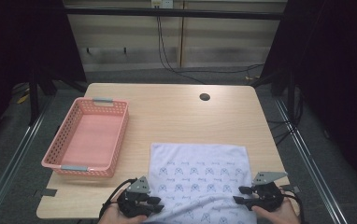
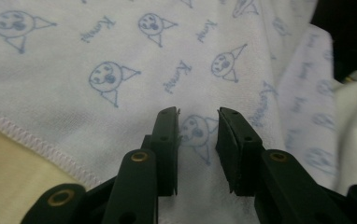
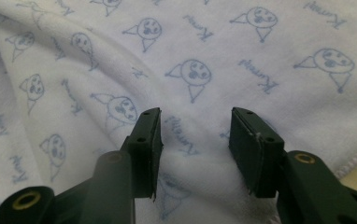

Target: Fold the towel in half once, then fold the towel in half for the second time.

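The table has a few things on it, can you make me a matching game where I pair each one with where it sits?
Things:
1. pink basket
2. white cloth
3. dark round hole
4. left hand-held gripper

Places:
A. far side of the table, right of the middle
B. near edge, at the cloth's left corner
C. left side of the table
D. spread on the near half, right of the basket

Pairs: 1-C, 2-D, 3-A, 4-B
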### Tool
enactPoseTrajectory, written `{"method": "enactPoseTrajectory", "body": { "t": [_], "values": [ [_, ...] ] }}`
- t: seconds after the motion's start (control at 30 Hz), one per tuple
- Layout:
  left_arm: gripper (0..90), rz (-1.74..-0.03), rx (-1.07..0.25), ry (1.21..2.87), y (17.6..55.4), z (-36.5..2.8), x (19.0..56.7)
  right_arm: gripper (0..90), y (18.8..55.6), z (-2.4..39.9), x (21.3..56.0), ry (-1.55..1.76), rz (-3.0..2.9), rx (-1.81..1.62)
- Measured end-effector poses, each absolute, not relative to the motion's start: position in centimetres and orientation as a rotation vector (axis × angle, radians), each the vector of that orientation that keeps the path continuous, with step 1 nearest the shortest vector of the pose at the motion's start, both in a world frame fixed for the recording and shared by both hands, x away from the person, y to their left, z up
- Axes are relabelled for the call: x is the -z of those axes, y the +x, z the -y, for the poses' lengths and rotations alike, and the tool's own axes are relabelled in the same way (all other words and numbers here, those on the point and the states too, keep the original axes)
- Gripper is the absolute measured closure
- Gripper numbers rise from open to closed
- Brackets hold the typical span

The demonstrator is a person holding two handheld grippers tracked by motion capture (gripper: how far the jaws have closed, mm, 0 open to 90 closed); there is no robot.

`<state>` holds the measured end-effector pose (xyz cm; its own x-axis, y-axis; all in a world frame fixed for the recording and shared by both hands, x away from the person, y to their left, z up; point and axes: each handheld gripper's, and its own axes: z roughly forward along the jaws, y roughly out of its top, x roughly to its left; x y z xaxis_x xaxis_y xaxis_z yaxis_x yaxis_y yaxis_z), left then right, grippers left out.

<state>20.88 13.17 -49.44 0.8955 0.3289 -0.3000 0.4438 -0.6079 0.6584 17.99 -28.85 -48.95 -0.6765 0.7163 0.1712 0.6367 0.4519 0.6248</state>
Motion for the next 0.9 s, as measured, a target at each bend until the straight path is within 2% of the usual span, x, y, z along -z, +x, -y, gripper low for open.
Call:
{"method": "enactPoseTrajectory", "body": {
  "t": [0.07, 0.23, 0.37, 0.5, 0.57, 0.63, 0.9],
  "values": [
    [67.9, -0.547, 0.179, 2.281, 20.6, -13.2, 49.4, 54.0, 17.9, 28.8, 48.9, 1.210, -2.580, -1.039],
    [60.7, -0.531, 0.189, 2.285, 20.9, -12.8, 49.1, 49.9, 18.9, 29.5, 48.4, 1.261, -2.460, -1.097],
    [60.0, -0.559, 0.105, 2.212, 23.2, -12.6, 48.0, 47.6, 20.8, 30.3, 47.7, 1.274, -2.337, -1.127],
    [60.5, -0.593, 0.031, 2.249, 25.7, -11.8, 48.4, 47.6, 22.8, 30.8, 47.7, 1.284, -2.307, -1.120],
    [60.6, -0.644, 0.070, 2.216, 26.7, -11.7, 48.7, 47.4, 24.0, 31.2, 47.8, 1.295, -2.290, -1.113],
    [59.8, -0.639, 0.032, 2.236, 27.1, -11.6, 48.7, 47.1, 25.1, 31.5, 47.9, 1.304, -2.275, -1.114],
    [58.1, -0.677, 0.038, 2.239, 27.4, -12.0, 49.6, 45.4, 30.1, 31.9, 48.8, 1.325, -2.245, -1.015]
  ]
}}
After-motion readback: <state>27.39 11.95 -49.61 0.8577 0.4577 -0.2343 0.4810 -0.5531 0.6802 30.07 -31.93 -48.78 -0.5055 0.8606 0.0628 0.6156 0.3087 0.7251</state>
